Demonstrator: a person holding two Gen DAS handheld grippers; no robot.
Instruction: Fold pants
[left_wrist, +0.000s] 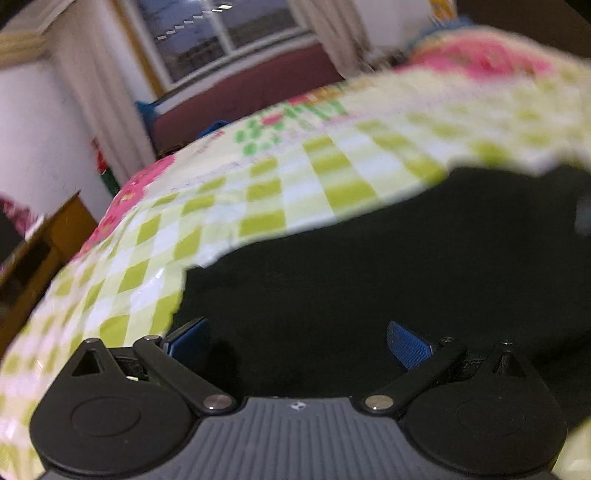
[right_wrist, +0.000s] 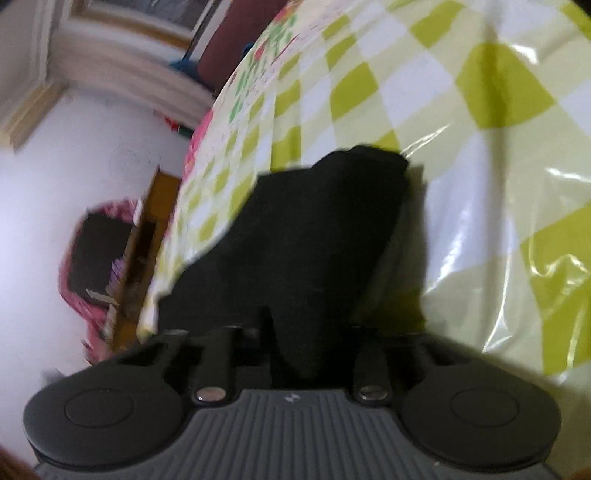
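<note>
The pants are plain black. The cover beneath them is checked in lime green, pale green and white, with pink flowers along its left edge and far corner and a patch of green dots toward the far edge. The left gripper is black with a ribbed grey body, and its fingers have textured blue pads. The wall is white, the curtain off-white, the sofa maroon.
</note>
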